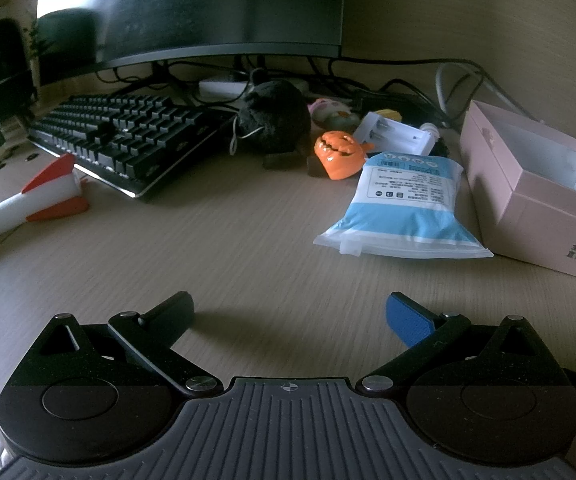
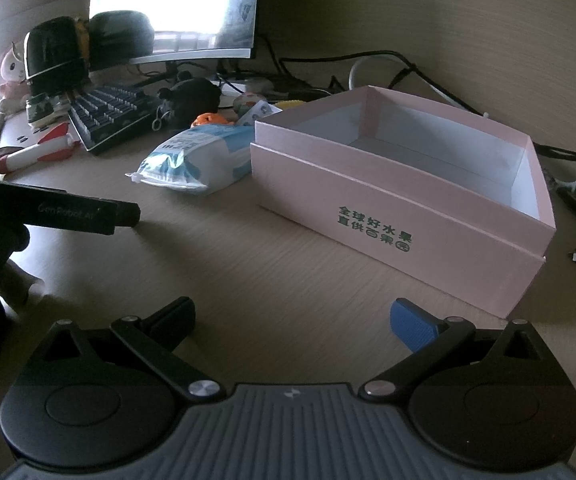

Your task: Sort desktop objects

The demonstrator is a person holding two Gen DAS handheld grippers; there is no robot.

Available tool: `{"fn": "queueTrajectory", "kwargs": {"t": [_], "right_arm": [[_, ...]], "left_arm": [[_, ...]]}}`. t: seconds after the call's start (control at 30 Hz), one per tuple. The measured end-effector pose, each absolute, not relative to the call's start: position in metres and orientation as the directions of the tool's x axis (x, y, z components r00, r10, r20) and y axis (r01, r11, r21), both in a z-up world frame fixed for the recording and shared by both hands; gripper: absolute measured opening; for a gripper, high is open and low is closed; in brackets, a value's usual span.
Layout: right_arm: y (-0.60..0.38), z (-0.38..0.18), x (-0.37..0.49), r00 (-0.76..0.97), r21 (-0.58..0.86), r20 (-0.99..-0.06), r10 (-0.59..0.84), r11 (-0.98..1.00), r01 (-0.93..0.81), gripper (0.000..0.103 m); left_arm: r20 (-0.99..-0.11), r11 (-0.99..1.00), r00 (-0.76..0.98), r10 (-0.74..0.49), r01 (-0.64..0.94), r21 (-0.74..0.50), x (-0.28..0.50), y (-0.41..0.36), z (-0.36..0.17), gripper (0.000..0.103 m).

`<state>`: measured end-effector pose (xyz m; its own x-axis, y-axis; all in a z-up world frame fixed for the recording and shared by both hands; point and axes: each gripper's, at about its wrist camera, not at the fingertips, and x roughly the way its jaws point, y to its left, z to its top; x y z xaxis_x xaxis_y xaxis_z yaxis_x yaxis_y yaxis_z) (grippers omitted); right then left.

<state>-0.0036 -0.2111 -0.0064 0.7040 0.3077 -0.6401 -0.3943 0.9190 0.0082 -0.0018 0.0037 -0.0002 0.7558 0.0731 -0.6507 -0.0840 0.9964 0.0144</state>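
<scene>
The pink box (image 2: pixel 400 216) carries green Chinese print — 全球好水果 over 直供百果园 — at 3 o'clock from the blue packet (image 2: pixel 192 160); "GenRobot.AI" on the left gripper's (image 2: pixel 88 212) black body

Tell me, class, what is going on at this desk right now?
A person is holding two sets of tongs over a cluttered desk, about to tidy it. The left tongs and the right tongs are both open and hold nothing. The pink box looks empty. A blue and white packet, an orange pumpkin toy, a toy rocket and a dark plush toy lie loose beside the keyboard.
</scene>
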Motion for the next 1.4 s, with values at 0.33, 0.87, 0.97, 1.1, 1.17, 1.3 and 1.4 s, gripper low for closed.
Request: {"fn": "queueTrajectory", "kwargs": {"t": [0.33,0.87,0.97,1.1,1.17,1.3,1.4], "right_arm": [[-0.211,-0.006,-0.004,0.704,0.008,-0.640,0.308,0.919,-0.394,0.103],[-0.208,-0.003,-0.007,0.674,0.002,-0.683,0.281,0.924,-0.383,0.103],[-0.209,-0.003,-0.007,0.675,0.005,-0.680,0.287,0.922,-0.387,0.103],[-0.209,-0.004,-0.007,0.677,0.007,-0.677,0.289,0.922,-0.387,0.103],[-0.210,-0.004,-0.009,0.676,0.008,-0.677,0.291,0.921,-0.389,0.103],[-0.208,-0.003,-0.007,0.668,0.003,-0.689,0.283,0.922,-0.387,0.103],[-0.208,-0.002,-0.005,0.656,0.006,-0.697,0.289,0.918,-0.398,0.103]], "left_arm": [[-0.652,0.997,0.755,0.071,-0.081,0.015,-0.001,0.004,0.000,0.103],[-0.667,0.998,0.743,0.057,-0.048,0.032,-0.008,0.001,0.004,0.103],[-0.638,1.000,0.770,-0.009,0.012,0.001,-0.015,-0.006,0.014,0.103],[-0.602,0.998,0.797,-0.050,0.062,0.000,0.009,-0.025,0.034,0.103],[-0.625,0.997,0.780,-0.031,0.068,0.036,0.033,-0.035,0.038,0.103],[-0.674,0.990,0.736,-0.058,0.127,0.055,0.063,-0.047,0.029,0.086],[-0.684,0.986,0.727,-0.065,0.154,0.070,0.064,-0.044,0.027,0.064]]}}
